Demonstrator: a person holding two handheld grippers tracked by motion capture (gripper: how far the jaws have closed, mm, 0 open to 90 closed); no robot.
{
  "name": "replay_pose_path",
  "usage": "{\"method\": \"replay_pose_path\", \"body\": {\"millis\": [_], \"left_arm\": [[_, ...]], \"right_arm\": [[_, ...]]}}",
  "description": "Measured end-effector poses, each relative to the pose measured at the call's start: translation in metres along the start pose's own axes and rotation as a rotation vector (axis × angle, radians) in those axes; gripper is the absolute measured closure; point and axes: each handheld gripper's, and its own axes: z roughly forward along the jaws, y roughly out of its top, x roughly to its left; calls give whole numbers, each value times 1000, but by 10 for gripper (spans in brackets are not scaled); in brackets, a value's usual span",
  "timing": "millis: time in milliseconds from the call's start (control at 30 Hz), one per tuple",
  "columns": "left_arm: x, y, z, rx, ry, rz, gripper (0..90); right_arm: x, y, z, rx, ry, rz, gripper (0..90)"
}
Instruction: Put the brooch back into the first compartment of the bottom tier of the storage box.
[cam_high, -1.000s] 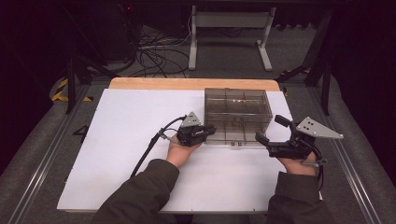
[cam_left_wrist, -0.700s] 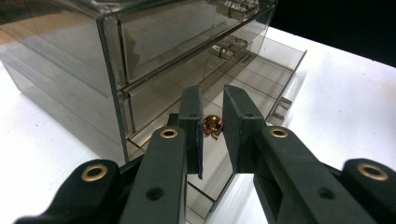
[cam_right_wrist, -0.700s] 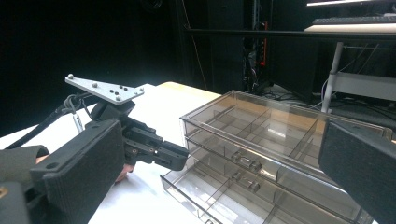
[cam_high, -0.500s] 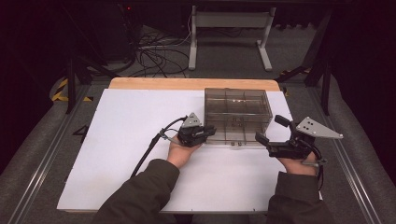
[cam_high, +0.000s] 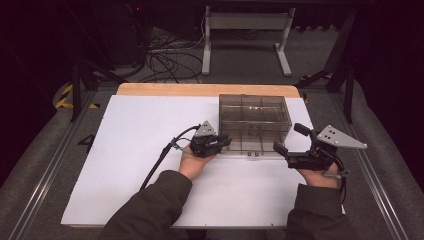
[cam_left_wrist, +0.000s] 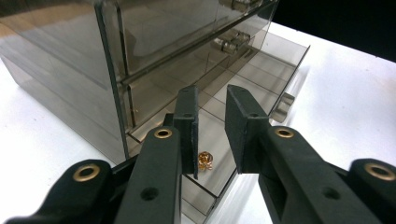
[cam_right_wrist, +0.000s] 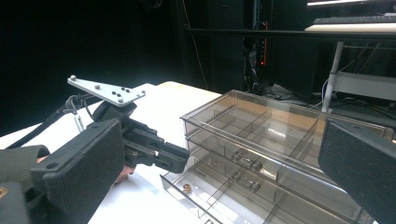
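Item: small gold trinket (cam_left_wrist: 204, 160), lying in the front compartment of the pulled-out bottom drawer (cam_left_wrist: 261, 74) of the smoky organizer (cam_high: 255, 122).
Left gripper (cam_left_wrist: 212, 135): you are hovering over it, fingers just parting, grasping nothing.
Right gripper (cam_high: 292, 142): you are waiting beside the drawers, fingers released wide.
Risk: nudging the drawer, bouncing the trinket into another cell.
Surface: white counter (cam_high: 125, 150).
Room: dark, cables (cam_high: 165, 60) beyond.
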Motion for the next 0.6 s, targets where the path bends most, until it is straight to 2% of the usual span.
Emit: {"method": "replay_pose_path", "body": {"millis": [200,333,600], "left_arm": [[1,3,-5,-10,4,-4,696],[0,5,-8,-19,1,8,665],[-1,9,-16,-33,-3,22,526]], "right_arm": [[1,0,1,3,3,-2,10],[0,0,1,2,1,-1,10],[1,-1,2,7,2,-3,10]]}}
